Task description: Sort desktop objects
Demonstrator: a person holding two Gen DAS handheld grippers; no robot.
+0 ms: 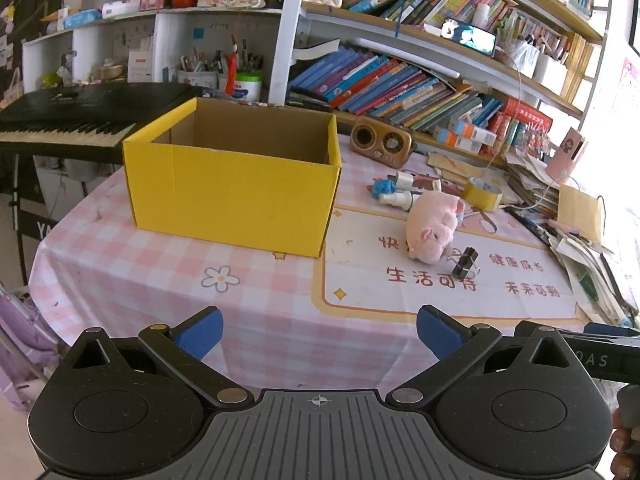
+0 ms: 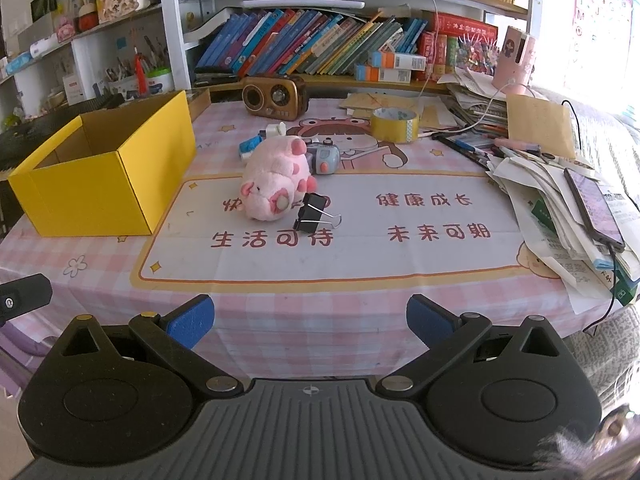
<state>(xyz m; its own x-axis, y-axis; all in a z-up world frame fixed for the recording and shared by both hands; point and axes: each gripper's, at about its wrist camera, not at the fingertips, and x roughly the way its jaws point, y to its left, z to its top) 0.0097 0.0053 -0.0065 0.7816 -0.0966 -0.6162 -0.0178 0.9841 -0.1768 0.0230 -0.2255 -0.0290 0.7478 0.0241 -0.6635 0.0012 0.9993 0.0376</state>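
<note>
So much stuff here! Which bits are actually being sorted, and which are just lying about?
Likely for sorting:
yellow box
plush pig
binder clips
tape roll
small grey toy

Just lying about:
radio
paper pile
phone
books
keyboard

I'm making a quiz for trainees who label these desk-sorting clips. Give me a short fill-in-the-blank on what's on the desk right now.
1. The open cardboard box on the tablecloth is ____ on the outside.
2. The black binder clips lie right beside the pink plush ____.
3. Both the left gripper and the right gripper have their jaws ____, with nothing between them.
4. The roll of tape lies ____ the plush toy, toward the bookshelf.

Missing words: yellow; pig; open; behind
</note>
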